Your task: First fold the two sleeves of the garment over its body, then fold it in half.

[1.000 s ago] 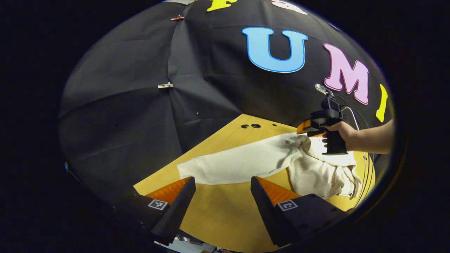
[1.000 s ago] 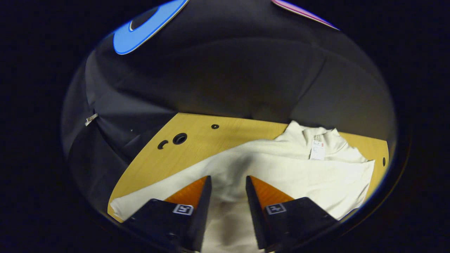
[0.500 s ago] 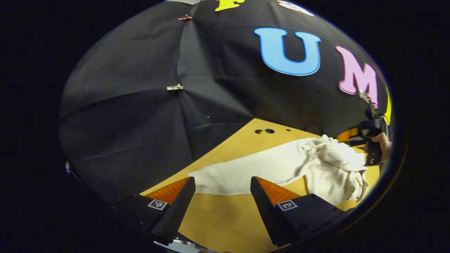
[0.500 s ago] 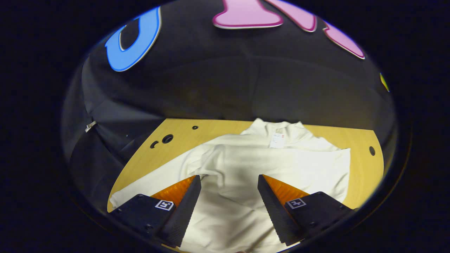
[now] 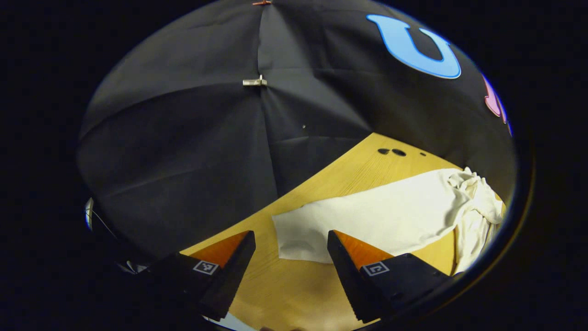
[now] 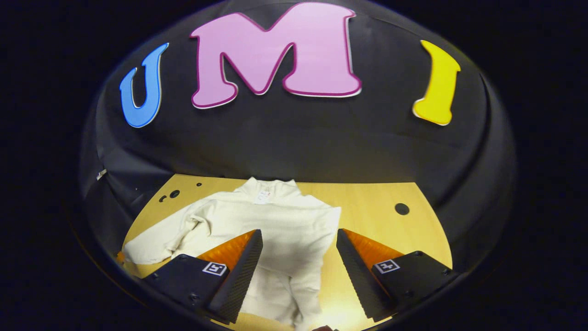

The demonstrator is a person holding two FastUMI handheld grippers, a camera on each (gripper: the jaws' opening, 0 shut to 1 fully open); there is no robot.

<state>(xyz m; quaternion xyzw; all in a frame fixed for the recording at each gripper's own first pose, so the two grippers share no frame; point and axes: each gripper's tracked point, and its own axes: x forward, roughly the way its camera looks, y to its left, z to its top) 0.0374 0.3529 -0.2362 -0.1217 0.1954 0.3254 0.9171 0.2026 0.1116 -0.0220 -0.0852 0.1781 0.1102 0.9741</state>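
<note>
A cream long-sleeved garment (image 6: 275, 225) lies on the wooden table (image 6: 381, 216), collar toward the back wall. In the left gripper view one sleeve (image 5: 367, 220) stretches out flat across the wood, its cuff end just beyond my left gripper (image 5: 291, 246), which is open and holds nothing. The other sleeve lies folded over the body in the right gripper view. My right gripper (image 6: 298, 246) hovers open above the garment's lower body, nothing between its fingers.
The black cloth wall closes the table in at the back and left. Small round holes (image 5: 392, 151) sit in the tabletop near the far corner, and another hole (image 6: 402, 208) lies right of the garment. Bare wood (image 5: 285, 285) lies under my left gripper.
My right gripper opened, let go of the garment and drew back and right. My left gripper swung toward the outstretched sleeve's cuff. The hand with the other gripper left the left gripper view.
</note>
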